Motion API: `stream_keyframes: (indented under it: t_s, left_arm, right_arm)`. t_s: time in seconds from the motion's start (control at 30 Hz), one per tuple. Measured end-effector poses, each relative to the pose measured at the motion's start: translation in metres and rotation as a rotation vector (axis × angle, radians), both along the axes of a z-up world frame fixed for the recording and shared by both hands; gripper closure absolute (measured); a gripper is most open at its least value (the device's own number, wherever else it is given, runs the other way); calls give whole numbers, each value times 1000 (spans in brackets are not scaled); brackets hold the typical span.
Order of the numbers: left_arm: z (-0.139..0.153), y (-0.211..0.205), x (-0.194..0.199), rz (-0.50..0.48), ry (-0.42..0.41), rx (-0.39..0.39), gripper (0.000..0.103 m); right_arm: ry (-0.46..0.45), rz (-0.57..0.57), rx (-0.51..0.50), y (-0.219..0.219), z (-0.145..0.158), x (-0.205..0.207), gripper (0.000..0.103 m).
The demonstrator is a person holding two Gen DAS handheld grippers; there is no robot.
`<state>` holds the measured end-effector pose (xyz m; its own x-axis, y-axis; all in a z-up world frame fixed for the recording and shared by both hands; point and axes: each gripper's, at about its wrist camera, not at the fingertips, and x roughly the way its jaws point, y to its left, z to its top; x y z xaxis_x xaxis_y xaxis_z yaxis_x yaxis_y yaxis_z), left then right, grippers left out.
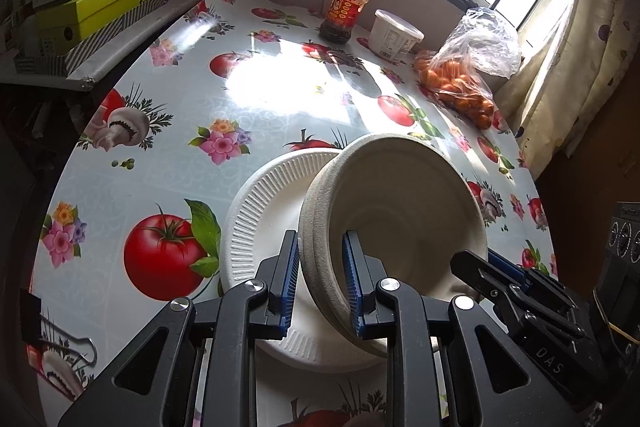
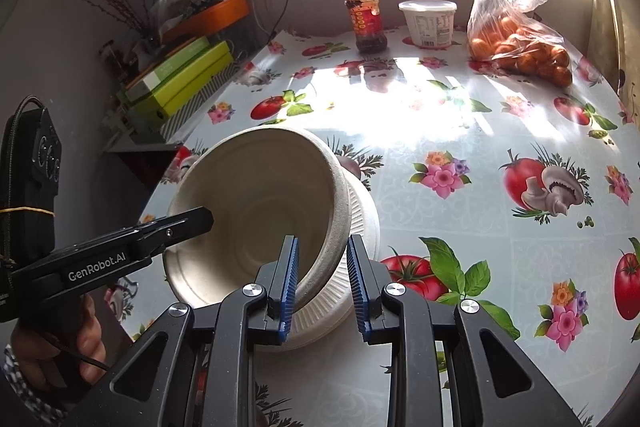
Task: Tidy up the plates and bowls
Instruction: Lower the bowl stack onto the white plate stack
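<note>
Left gripper [image 1: 320, 279] clamps the left rim of the paper bowl [image 1: 404, 223]; right gripper [image 2: 322, 281] pinches the opposite rim of the same stack. Bowl sits tilted, its low edge over the ribbed paper plate [image 1: 256, 223] on the near part of the floral table [image 1: 168, 163]. Best handling, I judge: level the bowl first, lower both sides together, centre it on the plate, then let go both at once. Chili-sauce jar [image 1: 346, 9] and tangerine bag [image 1: 460, 83] stand far off.

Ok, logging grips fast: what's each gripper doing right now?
Left gripper: shut on the bowl rim.
Right gripper: shut on the bowl's opposite rim.
</note>
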<state>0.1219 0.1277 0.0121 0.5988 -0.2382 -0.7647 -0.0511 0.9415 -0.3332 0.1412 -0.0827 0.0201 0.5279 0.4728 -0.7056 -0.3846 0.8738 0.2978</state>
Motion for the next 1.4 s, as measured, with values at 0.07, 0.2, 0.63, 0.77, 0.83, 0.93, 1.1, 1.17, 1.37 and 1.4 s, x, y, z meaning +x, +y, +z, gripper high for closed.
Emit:
stream_keyframes:
  t_s: [0.07,0.2,0.63,0.77,0.83,0.93,1.1,1.17,1.37,1.4]
  left_arm:
    - [-1,1,0,4,1,3,80]
    - [-2,5,2,16,7,2,80]
    - [-10,12,9,33,33,-2,80]
    - [-10,12,10,34,35,-7,80]
    - [-10,12,10,34,34,-9,80]
    - [-10,11,10,34,36,-5,80]
    - [-10,12,10,35,38,-7,80]
    - [-10,12,11,34,39,-2,80]
    - [-12,12,11,33,41,-1,80]
    - [-11,12,11,34,41,1,80]
  right_arm:
    - [2,3,-1,3,0,2,79]
    - [7,12,-4,7,-1,7,79]
    - [34,24,-8,15,-7,17,78]
    - [36,24,-5,14,-7,17,78]
    - [36,24,-6,15,-6,18,78]
    - [35,25,-7,15,-6,18,78]
    - [32,27,-5,15,-6,20,78]
    - [31,27,-6,15,-6,20,78]
    - [26,30,-5,16,-5,21,73]
    - [27,31,-4,16,-5,20,72]
